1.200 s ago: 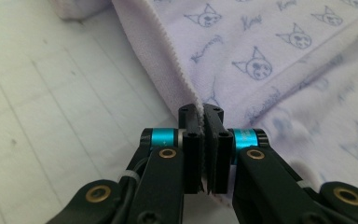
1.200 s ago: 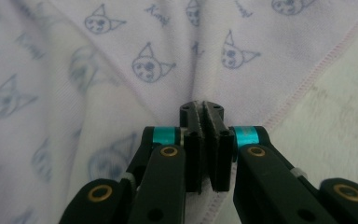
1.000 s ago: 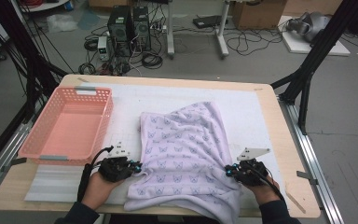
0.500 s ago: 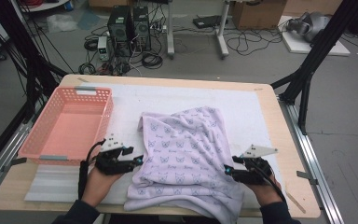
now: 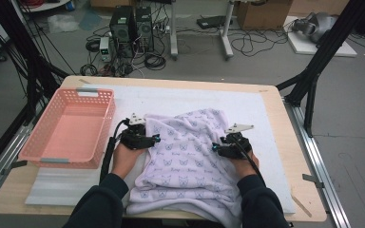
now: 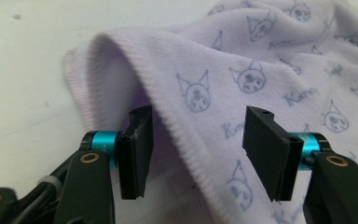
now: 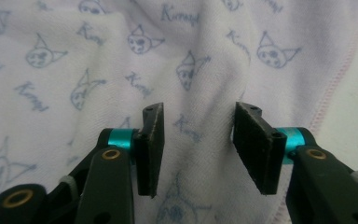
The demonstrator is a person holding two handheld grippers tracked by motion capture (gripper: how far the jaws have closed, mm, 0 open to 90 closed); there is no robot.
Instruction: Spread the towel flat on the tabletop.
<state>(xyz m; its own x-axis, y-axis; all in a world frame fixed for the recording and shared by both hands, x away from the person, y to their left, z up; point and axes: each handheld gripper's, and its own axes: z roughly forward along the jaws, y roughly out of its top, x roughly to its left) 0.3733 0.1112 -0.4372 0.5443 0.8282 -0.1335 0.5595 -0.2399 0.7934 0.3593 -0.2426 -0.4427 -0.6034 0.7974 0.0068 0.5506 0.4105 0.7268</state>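
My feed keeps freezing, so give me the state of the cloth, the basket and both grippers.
lavender cloth: rumpled, spread on the table, near edge hanging over.
pink basket: upright, empty.
left gripper: jaws apart, astride the cloth's hem, not gripping.
right gripper: jaws apart over a fold, lately closing.

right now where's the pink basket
In the high view the pink basket sits on the left side of the table, just left of the lilac printed blanket and beside the left claw.
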